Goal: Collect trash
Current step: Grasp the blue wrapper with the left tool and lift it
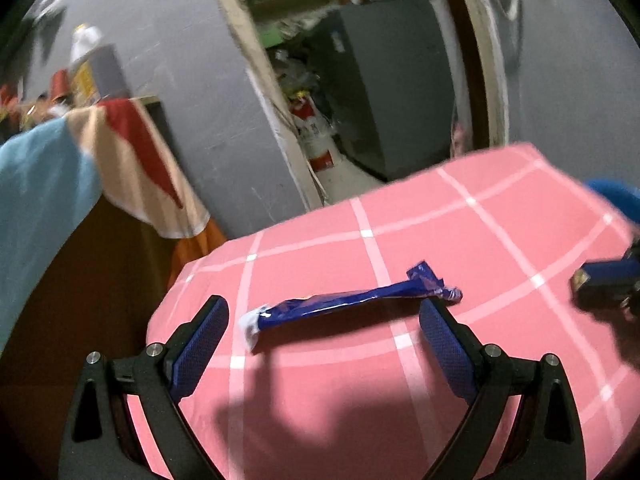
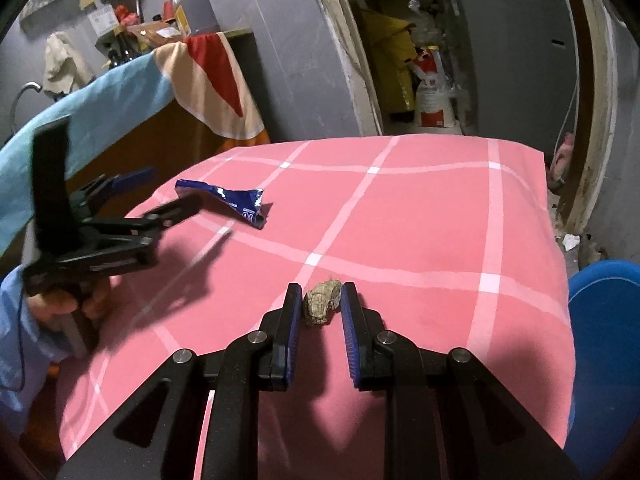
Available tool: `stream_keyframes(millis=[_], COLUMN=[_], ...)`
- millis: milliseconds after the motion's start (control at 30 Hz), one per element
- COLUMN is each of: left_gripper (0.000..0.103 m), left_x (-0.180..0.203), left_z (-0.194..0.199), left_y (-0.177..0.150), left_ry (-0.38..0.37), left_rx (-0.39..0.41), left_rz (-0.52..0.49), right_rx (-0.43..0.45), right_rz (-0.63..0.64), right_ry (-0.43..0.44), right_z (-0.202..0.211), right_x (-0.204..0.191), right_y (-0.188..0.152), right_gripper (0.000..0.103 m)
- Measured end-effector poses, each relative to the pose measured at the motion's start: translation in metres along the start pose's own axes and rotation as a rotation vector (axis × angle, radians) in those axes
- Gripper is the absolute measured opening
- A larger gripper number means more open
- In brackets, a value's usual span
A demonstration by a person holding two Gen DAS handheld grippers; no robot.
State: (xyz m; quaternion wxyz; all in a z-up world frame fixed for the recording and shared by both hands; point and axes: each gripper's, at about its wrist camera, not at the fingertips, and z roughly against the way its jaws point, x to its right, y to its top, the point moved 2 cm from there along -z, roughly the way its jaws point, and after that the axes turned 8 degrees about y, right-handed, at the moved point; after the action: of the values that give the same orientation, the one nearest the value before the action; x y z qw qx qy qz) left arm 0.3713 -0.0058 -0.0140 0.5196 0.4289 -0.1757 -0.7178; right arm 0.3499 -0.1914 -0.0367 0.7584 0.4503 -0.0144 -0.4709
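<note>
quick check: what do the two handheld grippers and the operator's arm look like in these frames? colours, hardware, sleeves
Both grippers match: the left gripper and right gripper have matte black angular linkage arms with triangular cutouts and silver round pivot bolts. Their fingers carry blue textured pads. From the right wrist view, a bare hand grips the left unit's black handle, with a light blue sleeve and a thin dark cable alongside.

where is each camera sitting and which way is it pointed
Left wrist: rides on the left claw, looking forward over the pink checked cloth at the blue wrapper; both open fingers show.
Right wrist: rides on the right claw, looking across the same cloth at a brown crumpled scrap between its fingers; the left claw and its hand show.
Shared: the wrapper, the cloth, the doorway.
</note>
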Motion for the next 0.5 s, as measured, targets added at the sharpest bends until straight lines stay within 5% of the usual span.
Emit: stream_keyframes(millis=[200, 367, 500], left_gripper=[0.091, 0.046, 0.031], left_x=[0.010, 0.018, 0.015], left_z=[-0.013, -0.027, -0.026], left_y=[-0.002, -0.008, -0.009], left_ry=[0.026, 0.030, 0.025], left_rx=[-0.002, -0.070, -0.077], left_rz=[-0.122, -0.180, -0.162], right_rx=[0.008, 0.013, 0.017], right_rz=[-0.004, -0.006, -0.008], right_ry=[0.021, 0.027, 0.030], right_z=[0.005, 0.007, 0.008], right_x=[0.003, 0.003, 0.005], right_y=[-0.002, -0.005, -0.006], right_gripper=[0.018, 0.018, 0.018])
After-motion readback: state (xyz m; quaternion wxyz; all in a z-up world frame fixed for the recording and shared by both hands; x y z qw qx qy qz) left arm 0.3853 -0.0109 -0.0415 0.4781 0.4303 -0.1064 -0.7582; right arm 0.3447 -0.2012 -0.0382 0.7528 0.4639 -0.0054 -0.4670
